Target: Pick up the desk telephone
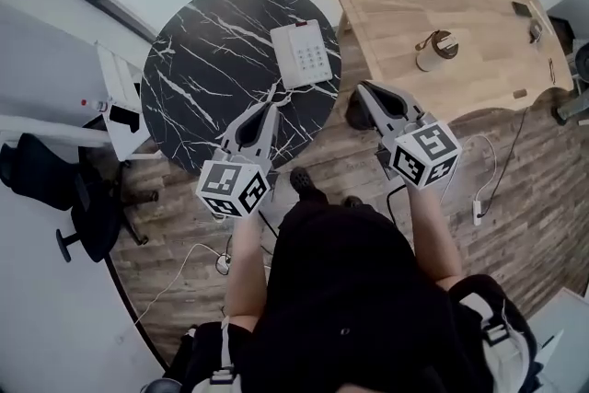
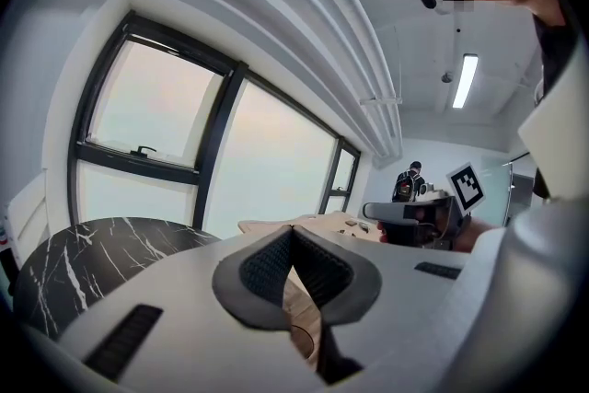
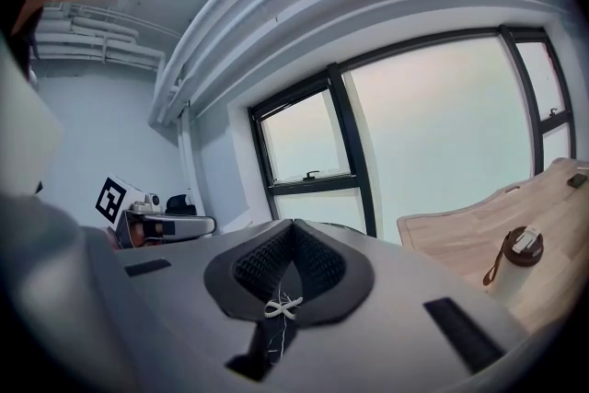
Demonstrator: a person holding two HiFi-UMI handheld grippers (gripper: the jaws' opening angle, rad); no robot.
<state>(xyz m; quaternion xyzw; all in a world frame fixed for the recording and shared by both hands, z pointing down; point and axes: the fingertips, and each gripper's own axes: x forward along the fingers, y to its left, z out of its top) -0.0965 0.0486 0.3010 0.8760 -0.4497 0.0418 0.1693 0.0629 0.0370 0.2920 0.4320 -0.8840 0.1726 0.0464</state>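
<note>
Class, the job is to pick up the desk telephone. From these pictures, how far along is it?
Done: nothing yet. The desk telephone lies flat on the black marble table, untouched. In hand: the left gripper and the right gripper, both shut and empty, hover short of it on the person's side. Left: opening the jaws, reaching it, gripping and lifting.

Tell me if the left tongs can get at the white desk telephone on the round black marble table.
Probably yes. The left tongs hover over the round black marble table, with the white desk telephone just ahead and nothing lying between. Their jaws are shut, so they must open first.
</note>
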